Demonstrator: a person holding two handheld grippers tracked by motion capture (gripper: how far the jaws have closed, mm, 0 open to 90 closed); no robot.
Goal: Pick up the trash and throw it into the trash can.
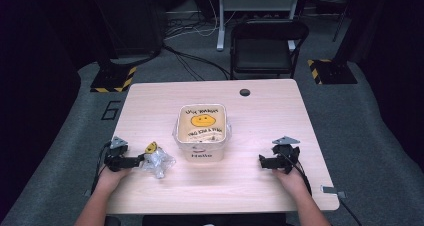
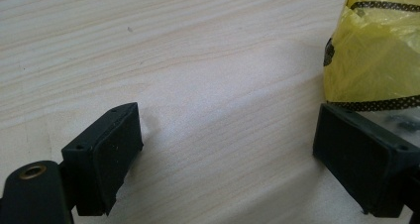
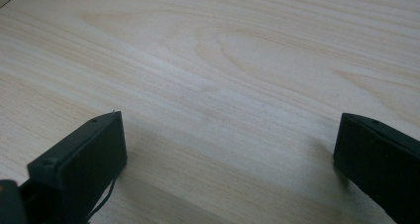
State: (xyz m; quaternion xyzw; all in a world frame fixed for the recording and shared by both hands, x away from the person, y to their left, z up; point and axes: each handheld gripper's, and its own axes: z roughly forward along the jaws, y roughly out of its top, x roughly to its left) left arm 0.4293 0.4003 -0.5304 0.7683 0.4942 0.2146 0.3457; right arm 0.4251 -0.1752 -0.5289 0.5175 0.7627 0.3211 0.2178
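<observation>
On the table, both grippers, left and right, rest spread and empty. The crumpled bag lies just beside the left; grasping it for the tub looks next.

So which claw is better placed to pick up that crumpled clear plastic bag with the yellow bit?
Left. The left claw sits open right beside the crumpled clear plastic bag, probably a short reach. The right claw rests open across the wooden table, past the white tub.
</observation>
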